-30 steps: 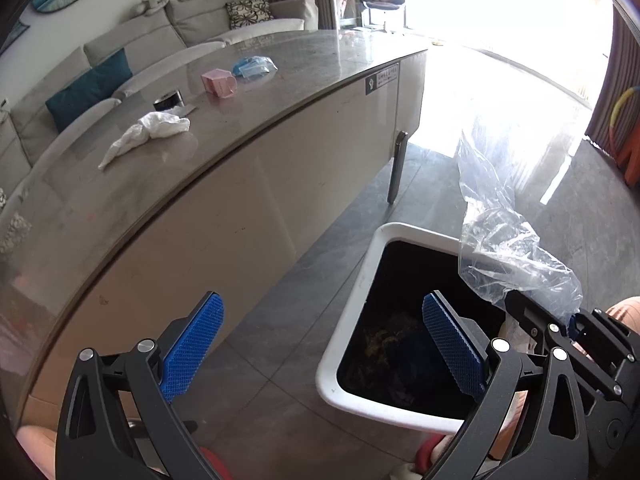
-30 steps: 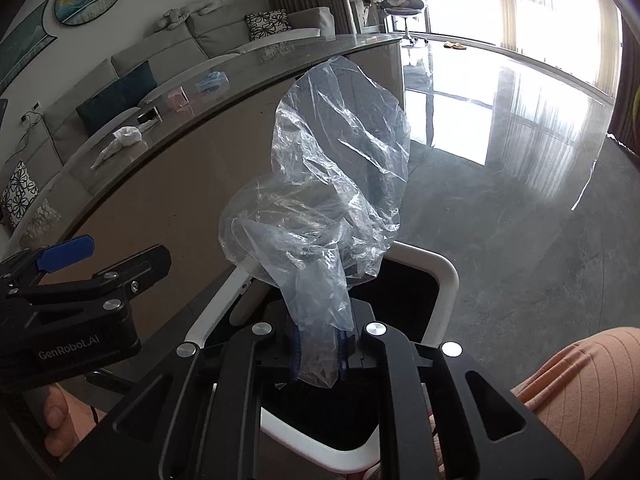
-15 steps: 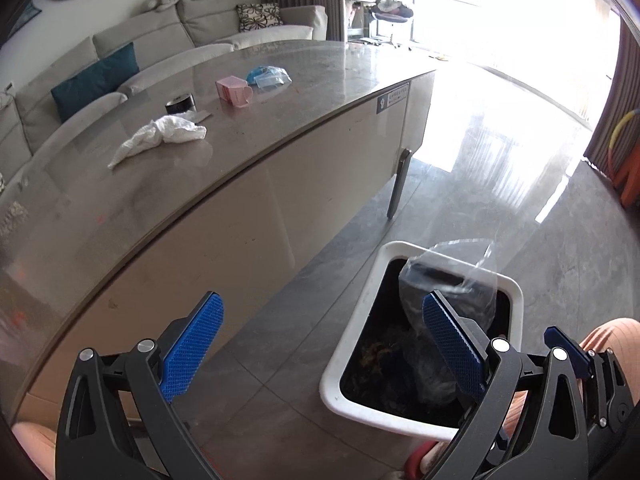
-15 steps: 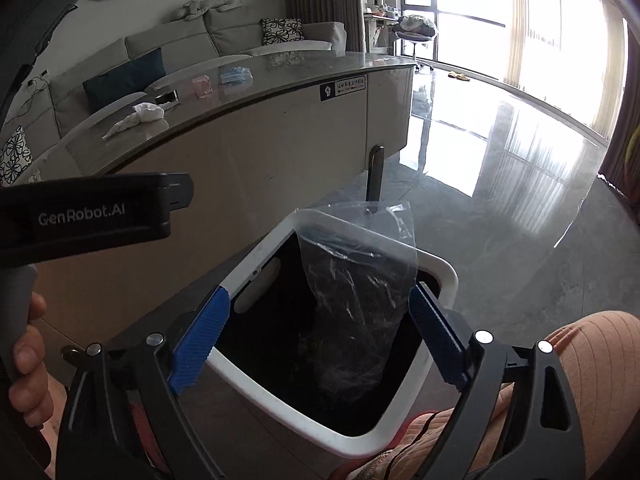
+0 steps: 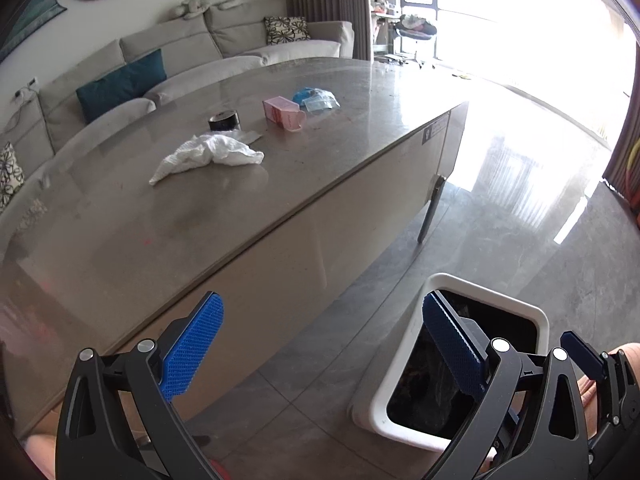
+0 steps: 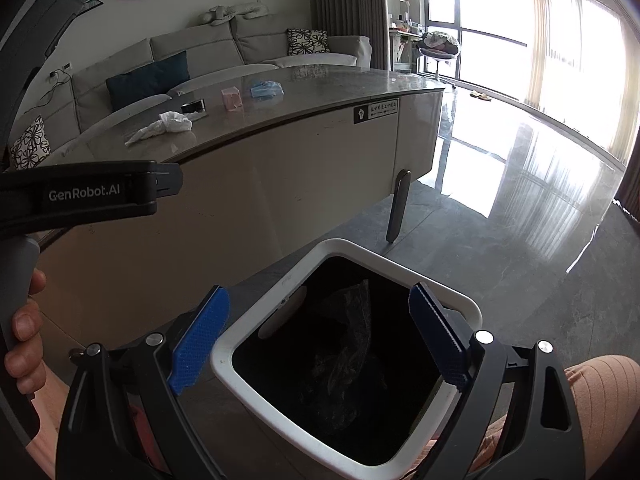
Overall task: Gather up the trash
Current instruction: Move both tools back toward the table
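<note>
A white trash bin (image 6: 460, 304) with a black inside stands on the floor beside the table; it also shows in the left wrist view (image 5: 536, 316). A clear plastic bag (image 6: 348, 344) lies inside it. My right gripper (image 6: 320, 336) is open and empty above the bin. My left gripper (image 5: 324, 344) is open and empty, left of the bin, facing the table. On the table (image 5: 120, 240) lie a crumpled white tissue (image 5: 208, 156), a pink carton (image 5: 284, 114), a blue-and-clear bag (image 5: 316, 98) and a black round tin (image 5: 224, 120).
A grey sofa (image 5: 168, 52) with cushions stands behind the table. A table leg (image 5: 430, 208) stands near the bin. The glossy grey floor (image 5: 520, 208) stretches right toward bright windows. The person's leg (image 6: 600, 396) is at the lower right.
My right gripper opened and let go of the clear plastic bag, which dropped into the bin. My left gripper rose and turned toward the table top.
</note>
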